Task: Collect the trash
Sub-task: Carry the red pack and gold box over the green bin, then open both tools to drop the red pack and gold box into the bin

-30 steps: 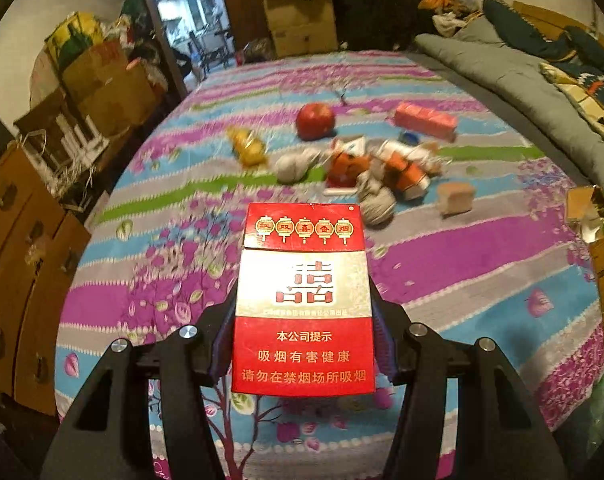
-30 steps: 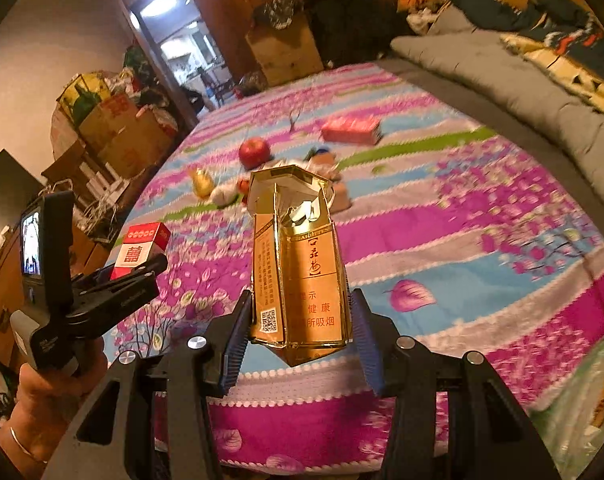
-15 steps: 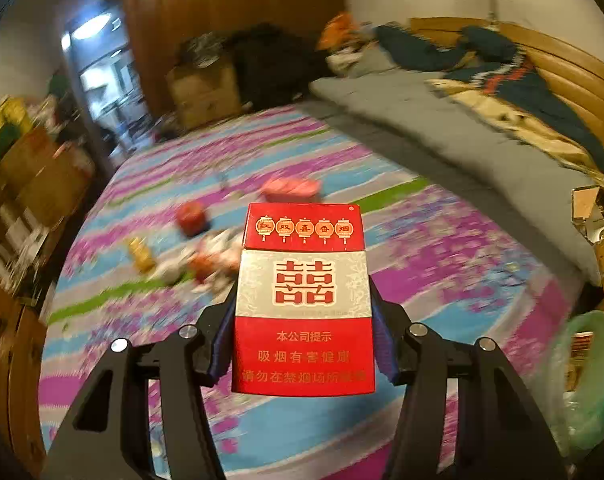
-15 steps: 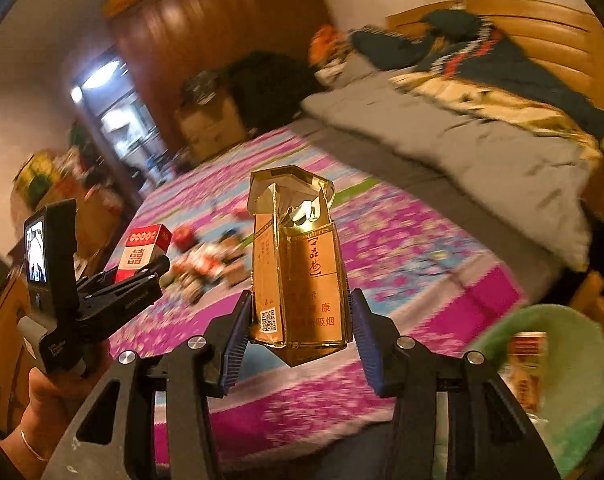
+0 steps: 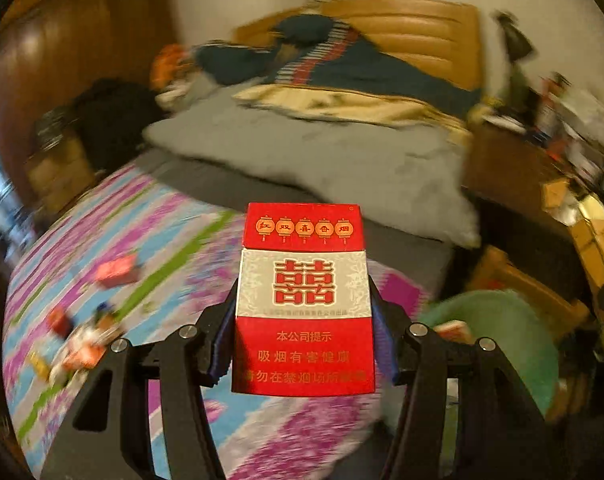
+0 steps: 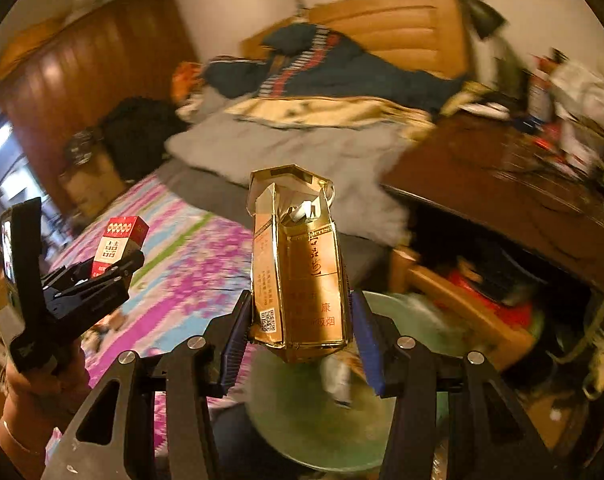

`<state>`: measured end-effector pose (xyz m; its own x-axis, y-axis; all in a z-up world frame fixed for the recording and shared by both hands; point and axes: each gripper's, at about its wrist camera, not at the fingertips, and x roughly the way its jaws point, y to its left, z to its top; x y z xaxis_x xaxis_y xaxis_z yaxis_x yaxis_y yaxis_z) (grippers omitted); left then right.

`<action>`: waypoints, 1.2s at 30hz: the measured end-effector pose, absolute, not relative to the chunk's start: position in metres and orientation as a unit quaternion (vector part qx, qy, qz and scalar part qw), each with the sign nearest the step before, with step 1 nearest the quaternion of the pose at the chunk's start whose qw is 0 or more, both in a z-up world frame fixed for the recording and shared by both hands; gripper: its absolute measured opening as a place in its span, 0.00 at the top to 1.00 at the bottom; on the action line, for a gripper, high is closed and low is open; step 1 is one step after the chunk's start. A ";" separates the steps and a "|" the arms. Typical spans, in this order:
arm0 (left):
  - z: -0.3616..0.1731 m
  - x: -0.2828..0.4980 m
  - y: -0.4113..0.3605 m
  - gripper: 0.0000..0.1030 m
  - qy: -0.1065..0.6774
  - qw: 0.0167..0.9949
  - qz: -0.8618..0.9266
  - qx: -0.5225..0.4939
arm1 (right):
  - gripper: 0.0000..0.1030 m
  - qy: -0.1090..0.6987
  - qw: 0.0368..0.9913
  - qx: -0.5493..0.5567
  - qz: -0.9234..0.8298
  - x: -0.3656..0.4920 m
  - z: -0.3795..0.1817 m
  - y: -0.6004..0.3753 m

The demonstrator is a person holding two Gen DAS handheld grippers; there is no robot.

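Observation:
My left gripper (image 5: 303, 332) is shut on a red and white cigarette pack (image 5: 304, 300), held upright above the bed's foot edge. The right wrist view shows that same pack (image 6: 119, 245) and the left gripper (image 6: 114, 268) at the far left, in a person's hand. My right gripper (image 6: 300, 326) is shut on an opened gold cigarette pack (image 6: 298, 264), its torn top flap standing up. Below and behind the gold pack lies a green bin bag (image 6: 318, 412) with trash inside; it also appears as the green bag (image 5: 498, 344) at the lower right of the left wrist view.
Several pieces of trash (image 5: 82, 344) lie blurred on the purple and blue flowered bedspread (image 5: 150, 240) at left. A grey quilt (image 5: 322, 160) and heaped blankets cover the bed's head end. A cluttered wooden desk (image 6: 502, 184) and a wooden stool frame (image 6: 454, 296) stand at right.
Both grippers have swung right, away from the trash pile on the bedspread, each keeping its pack. The headboard, desk and green bag have come into view, the bag now under the right gripper.

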<state>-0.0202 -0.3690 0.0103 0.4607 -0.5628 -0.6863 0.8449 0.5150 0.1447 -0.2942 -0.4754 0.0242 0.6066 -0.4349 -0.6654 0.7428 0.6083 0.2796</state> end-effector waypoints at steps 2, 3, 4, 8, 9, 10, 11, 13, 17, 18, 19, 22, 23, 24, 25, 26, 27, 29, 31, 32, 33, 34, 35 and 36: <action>0.004 -0.038 -0.393 0.48 0.295 0.792 -0.463 0.265 | 0.51 0.287 0.837 0.290 -0.364 -0.314 0.019 -0.487; 0.001 -0.044 -0.400 0.48 0.299 0.782 -0.474 0.272 | 0.51 0.292 0.831 0.297 -0.370 -0.322 0.016 -0.492; -0.003 -0.048 -0.408 0.48 0.307 0.770 -0.485 0.278 | 0.51 0.300 0.821 0.308 -0.376 -0.331 0.011 -0.498; -0.024 -0.068 -0.431 0.48 0.344 0.722 -0.520 0.298 | 0.51 0.321 0.792 0.347 -0.386 -0.359 -0.009 -0.513; -0.030 -0.074 -0.433 0.48 0.348 0.715 -0.526 0.303 | 0.51 0.327 0.785 0.357 -0.386 -0.363 -0.016 -0.515; -0.033 -0.078 -0.433 0.48 0.350 0.710 -0.530 0.306 | 0.51 0.336 0.777 0.369 -0.384 -0.366 -0.025 -0.516; -0.038 -0.082 -0.433 0.48 0.352 0.705 -0.533 0.310 | 0.51 0.342 0.772 0.376 -0.382 -0.370 -0.031 -0.511; -0.048 -0.094 -0.432 0.48 0.354 0.697 -0.535 0.321 | 0.51 0.353 0.762 0.394 -0.373 -0.371 -0.047 -0.506; -0.061 -0.104 -0.429 0.48 0.356 0.693 -0.529 0.337 | 0.51 0.359 0.751 0.421 -0.360 -0.371 -0.068 -0.491; -0.062 -0.103 -0.429 0.48 0.357 0.693 -0.527 0.338 | 0.51 0.357 0.751 0.425 -0.358 -0.370 -0.072 -0.490; -0.063 -0.104 -0.428 0.48 0.358 0.693 -0.526 0.339 | 0.51 0.356 0.752 0.426 -0.356 -0.367 -0.071 -0.484; -0.063 -0.106 -0.427 0.48 0.357 0.694 -0.525 0.340 | 0.51 0.354 0.757 0.420 -0.353 -0.360 -0.069 -0.482; -0.063 -0.107 -0.427 0.48 0.357 0.694 -0.526 0.338 | 0.51 0.354 0.759 0.417 -0.353 -0.358 -0.068 -0.482; -0.063 -0.107 -0.426 0.48 0.359 0.693 -0.527 0.337 | 0.51 0.353 0.759 0.416 -0.354 -0.358 -0.067 -0.482; -0.063 -0.106 -0.428 0.48 0.361 0.693 -0.527 0.334 | 0.51 0.353 0.760 0.417 -0.354 -0.357 -0.066 -0.483; -0.062 -0.106 -0.428 0.48 0.362 0.692 -0.528 0.333 | 0.51 0.352 0.760 0.417 -0.353 -0.356 -0.066 -0.485; -0.062 -0.106 -0.428 0.48 0.362 0.692 -0.529 0.332 | 0.51 0.351 0.759 0.418 -0.354 -0.357 -0.064 -0.486; -0.061 -0.107 -0.428 0.48 0.362 0.691 -0.531 0.331 | 0.51 0.352 0.759 0.418 -0.353 -0.357 -0.064 -0.486; -0.061 -0.108 -0.428 0.48 0.362 0.689 -0.533 0.331 | 0.51 0.351 0.759 0.418 -0.353 -0.357 -0.064 -0.486; -0.061 -0.108 -0.428 0.48 0.362 0.690 -0.533 0.331 | 0.51 0.351 0.760 0.419 -0.353 -0.357 -0.064 -0.486; -0.061 -0.108 -0.428 0.48 0.362 0.690 -0.533 0.330 | 0.51 0.351 0.760 0.418 -0.353 -0.358 -0.063 -0.486; -0.061 -0.108 -0.427 0.48 0.363 0.689 -0.533 0.330 | 0.51 0.351 0.760 0.417 -0.353 -0.357 -0.062 -0.486; -0.061 -0.108 -0.427 0.48 0.363 0.689 -0.533 0.330 | 0.51 0.352 0.761 0.416 -0.353 -0.357 -0.061 -0.486; -0.061 -0.107 -0.427 0.48 0.364 0.689 -0.533 0.330 | 0.51 0.352 0.760 0.416 -0.353 -0.356 -0.061 -0.486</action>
